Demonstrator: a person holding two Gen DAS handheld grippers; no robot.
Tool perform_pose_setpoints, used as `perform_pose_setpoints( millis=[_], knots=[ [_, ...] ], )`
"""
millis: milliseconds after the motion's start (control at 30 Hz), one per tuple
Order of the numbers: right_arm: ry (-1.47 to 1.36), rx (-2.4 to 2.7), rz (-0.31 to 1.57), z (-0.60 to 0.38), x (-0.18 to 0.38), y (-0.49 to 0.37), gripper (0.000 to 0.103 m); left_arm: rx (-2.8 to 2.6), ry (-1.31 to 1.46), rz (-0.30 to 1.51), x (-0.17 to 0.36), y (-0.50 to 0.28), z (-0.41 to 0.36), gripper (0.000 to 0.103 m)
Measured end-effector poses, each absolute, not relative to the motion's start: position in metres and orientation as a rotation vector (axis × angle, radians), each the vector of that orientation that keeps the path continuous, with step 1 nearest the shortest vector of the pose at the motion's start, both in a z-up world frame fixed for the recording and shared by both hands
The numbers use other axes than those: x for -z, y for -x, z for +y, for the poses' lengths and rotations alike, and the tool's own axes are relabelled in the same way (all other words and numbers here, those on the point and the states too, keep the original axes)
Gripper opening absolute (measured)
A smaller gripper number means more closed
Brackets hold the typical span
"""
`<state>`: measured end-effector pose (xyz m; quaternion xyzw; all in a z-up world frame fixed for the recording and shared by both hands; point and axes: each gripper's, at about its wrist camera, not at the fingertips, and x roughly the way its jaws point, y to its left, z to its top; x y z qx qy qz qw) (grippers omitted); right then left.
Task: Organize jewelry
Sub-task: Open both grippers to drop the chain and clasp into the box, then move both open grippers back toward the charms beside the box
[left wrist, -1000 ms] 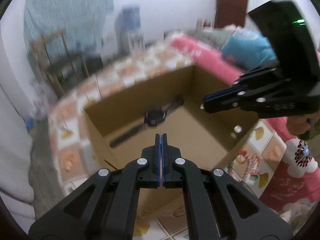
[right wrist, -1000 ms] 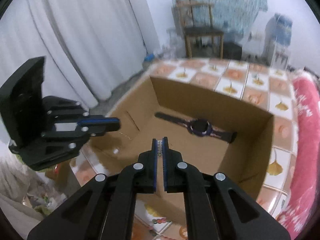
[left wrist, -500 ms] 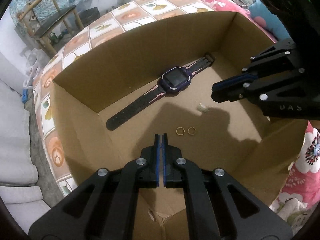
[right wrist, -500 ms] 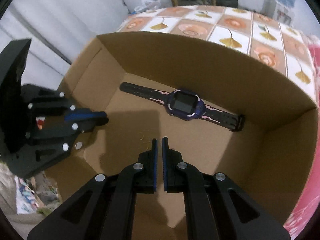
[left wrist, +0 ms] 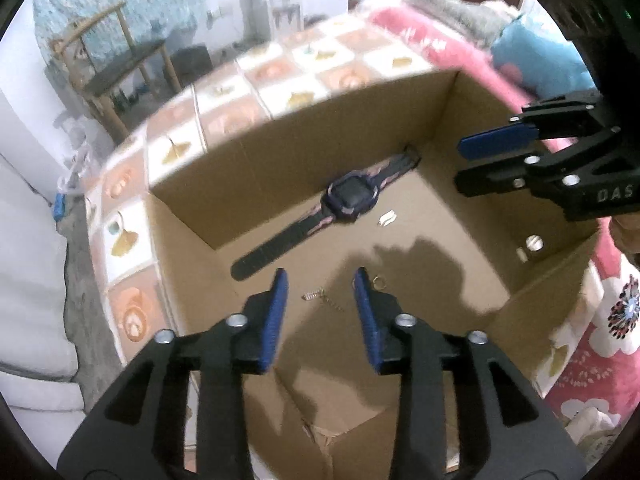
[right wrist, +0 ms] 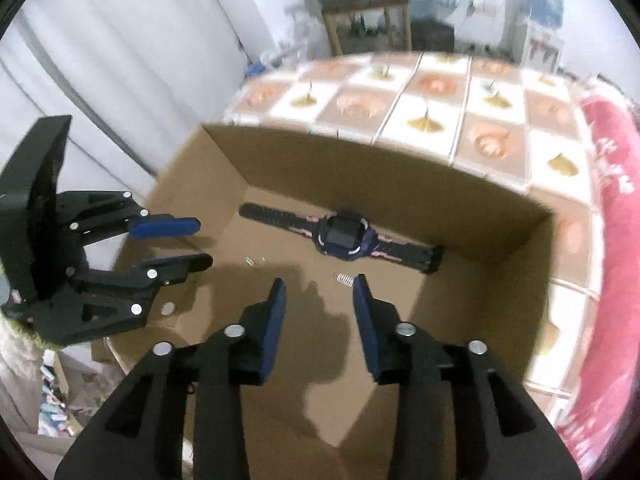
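In the cardboard box [left wrist: 400, 96], the watch [left wrist: 352, 198] looks light with a floppy strap; I'd pinch its stiff case. My left gripper [left wrist: 320, 300] and right gripper [right wrist: 318, 304] are both opening, nothing between their jaws.

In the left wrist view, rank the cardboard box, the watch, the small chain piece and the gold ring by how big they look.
1. cardboard box
2. watch
3. small chain piece, thin but longer than the ring
4. gold ring, partly behind a finger, so 3 and 4 are close and blurred.
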<state>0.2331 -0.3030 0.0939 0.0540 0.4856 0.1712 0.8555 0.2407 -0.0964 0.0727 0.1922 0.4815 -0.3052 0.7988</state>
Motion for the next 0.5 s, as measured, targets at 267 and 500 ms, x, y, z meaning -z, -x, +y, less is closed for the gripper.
perform_pose_setpoints(
  millis=[267,500],
  knots=[
    [-0.157,-0.392,0.726,-0.321,-0.157,-0.111,0.059,0.684,-0.306,0.837,-0.137,-0.175,-0.046,0.082],
    [-0.197,-0.444,0.722,-0.3,-0.12,-0.039,0.061,0.67,-0.105,0.784,-0.132,-0.109,0.013,0.086]
  ],
)
